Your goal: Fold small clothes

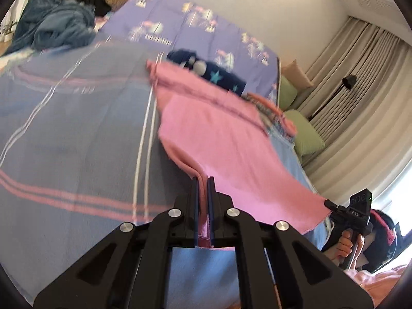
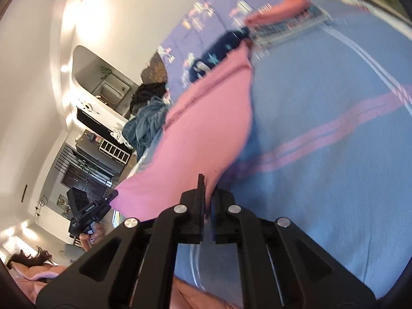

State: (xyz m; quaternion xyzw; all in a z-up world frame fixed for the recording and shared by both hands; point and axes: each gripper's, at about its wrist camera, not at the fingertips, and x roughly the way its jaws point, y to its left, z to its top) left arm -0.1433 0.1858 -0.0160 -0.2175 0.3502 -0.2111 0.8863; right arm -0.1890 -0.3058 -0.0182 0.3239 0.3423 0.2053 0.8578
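Observation:
A pink garment (image 1: 221, 141) is stretched in the air over the bed, held at two near corners. My left gripper (image 1: 203, 180) is shut on its left corner. My right gripper (image 2: 208, 184) is shut on the other corner of the pink garment (image 2: 195, 139). The right gripper also shows in the left wrist view (image 1: 328, 203) at the cloth's right corner. The left gripper shows in the right wrist view (image 2: 114, 194). The garment's far end still rests near a navy star-print garment (image 1: 221, 77) on the bed.
The bed carries a blue striped sheet (image 1: 77, 134) and a purple printed cover (image 1: 180, 20). A blue and black clothes heap (image 1: 59, 23) lies at the far left. Another pink patterned garment (image 2: 283, 13) lies beyond. Green cushions (image 1: 303, 128) and curtains (image 1: 360, 82) stand at the right.

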